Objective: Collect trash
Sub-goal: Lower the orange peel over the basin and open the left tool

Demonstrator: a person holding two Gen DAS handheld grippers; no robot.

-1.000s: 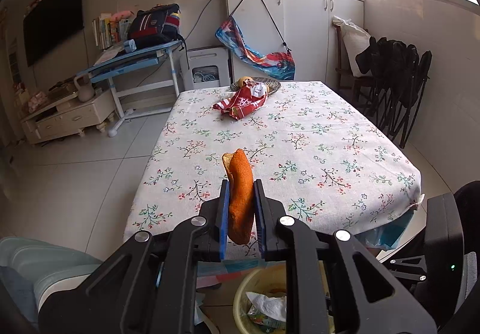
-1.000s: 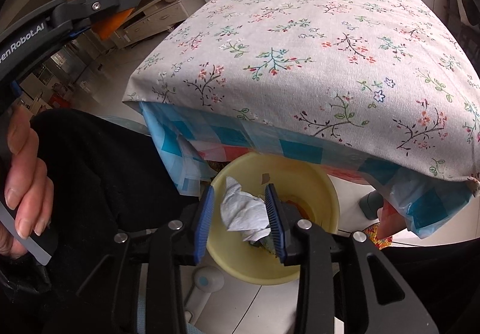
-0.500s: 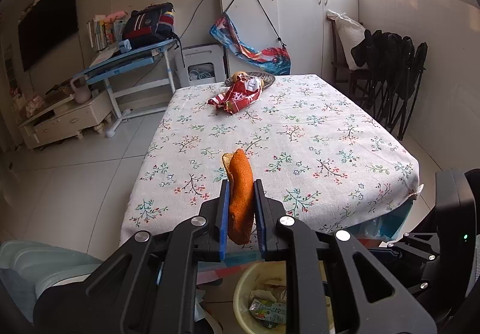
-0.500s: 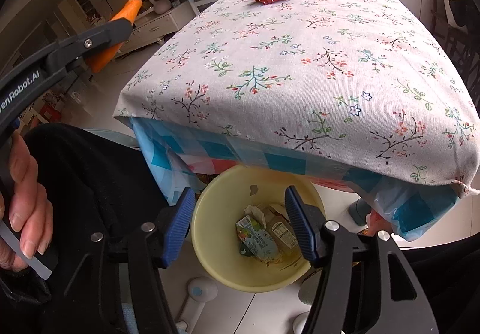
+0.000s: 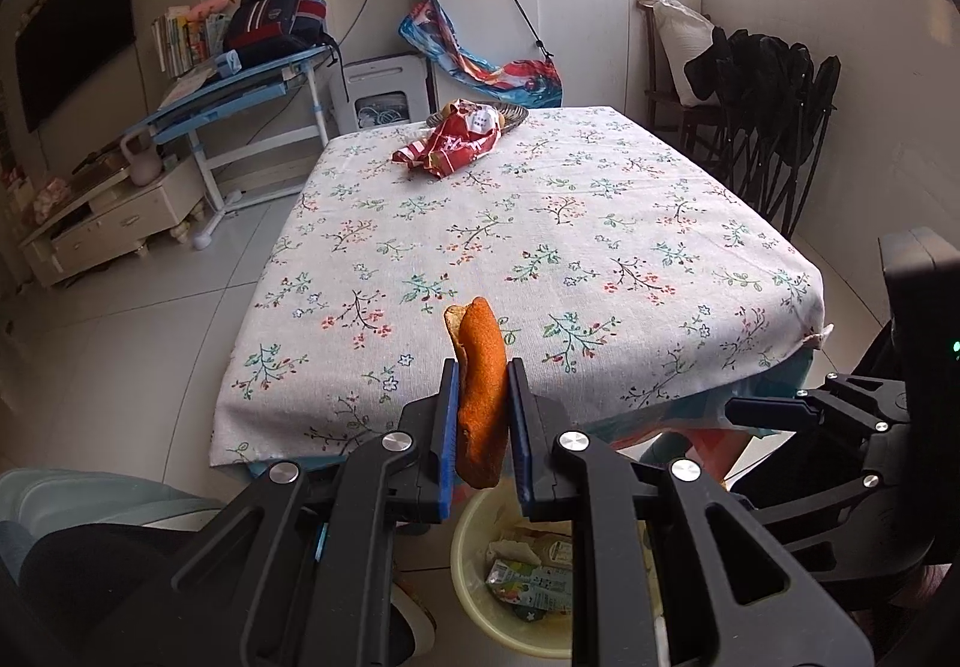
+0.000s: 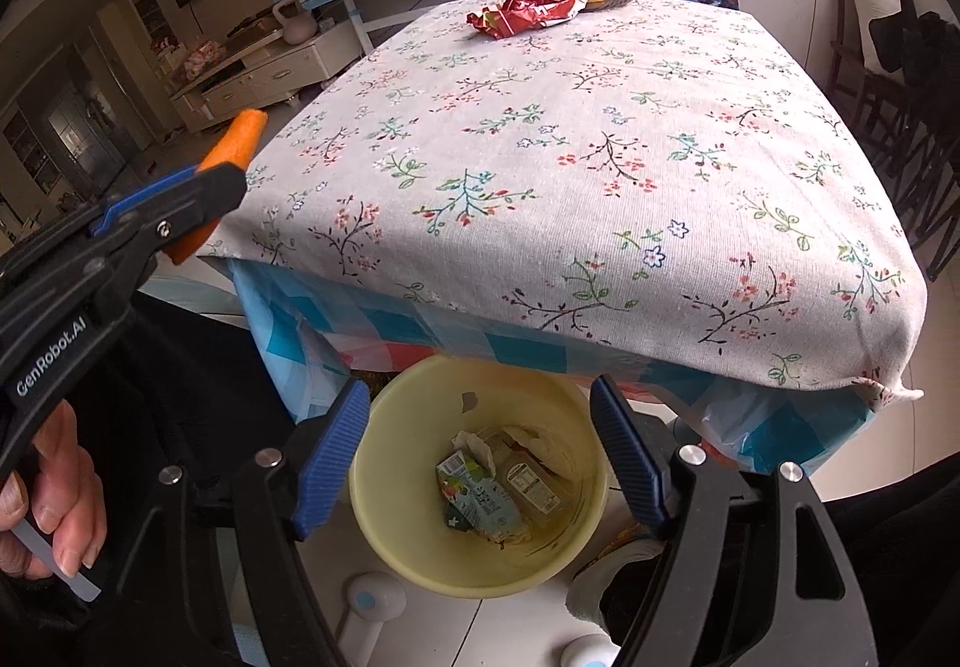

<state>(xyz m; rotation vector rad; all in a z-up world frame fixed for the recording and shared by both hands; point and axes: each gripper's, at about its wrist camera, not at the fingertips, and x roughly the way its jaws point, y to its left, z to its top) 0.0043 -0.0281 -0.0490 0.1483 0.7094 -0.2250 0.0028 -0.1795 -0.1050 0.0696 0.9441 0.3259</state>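
Above the yellow bin (image 6: 480, 487), the right gripper (image 6: 480, 457) has just been opening, jaws wide and empty. The left gripper (image 5: 483, 421) pinches an orange peel (image 5: 478, 397). Only the right view shows a hand (image 6: 51, 493).

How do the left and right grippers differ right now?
The left gripper is clamped on an orange peel; the right gripper holds nothing, its jaws having just opened wide. The left gripper sits near the table edge, beside the yellow bin; the right frames the bin's mouth from above. Both have blue-padded fingers and point downward.
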